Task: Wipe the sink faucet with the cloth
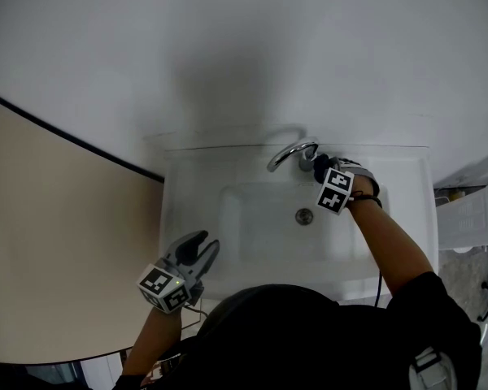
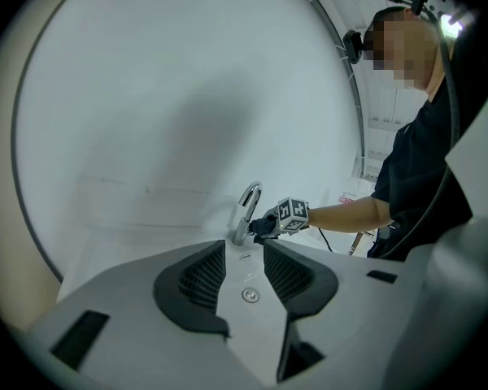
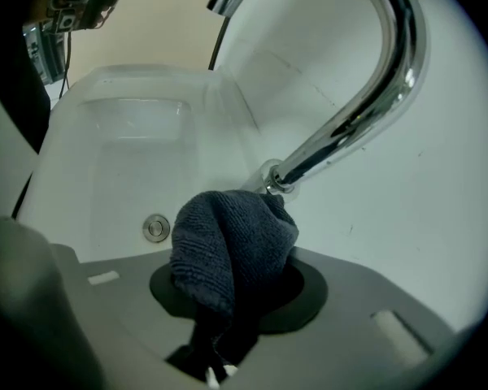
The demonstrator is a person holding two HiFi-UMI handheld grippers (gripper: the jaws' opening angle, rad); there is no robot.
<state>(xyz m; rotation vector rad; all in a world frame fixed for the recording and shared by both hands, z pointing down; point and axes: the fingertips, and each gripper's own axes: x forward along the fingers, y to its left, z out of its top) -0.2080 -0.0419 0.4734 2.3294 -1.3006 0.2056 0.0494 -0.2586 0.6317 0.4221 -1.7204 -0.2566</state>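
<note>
Head view: your right gripper (image 1: 320,169) is at the foot of the faucet (image 1: 290,153), on the back rim of the white sink (image 1: 187,218). Your left gripper (image 1: 203,249) hangs at the front edge, well apart. Left gripper view: jaws spread, empty. Right gripper view: jaws pinch the cloth (image 3: 232,250), with the wad just at the faucet's foot ahead of the jaws. The spout arcs up and over the basin, with the wall close behind.

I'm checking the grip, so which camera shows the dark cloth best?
The right gripper view: the cloth fills the centre, bunched in the right claw near the faucet base, weave visible. The head view shows only a dark scrap by the faucet; the left gripper view shows it small and distant.
</note>
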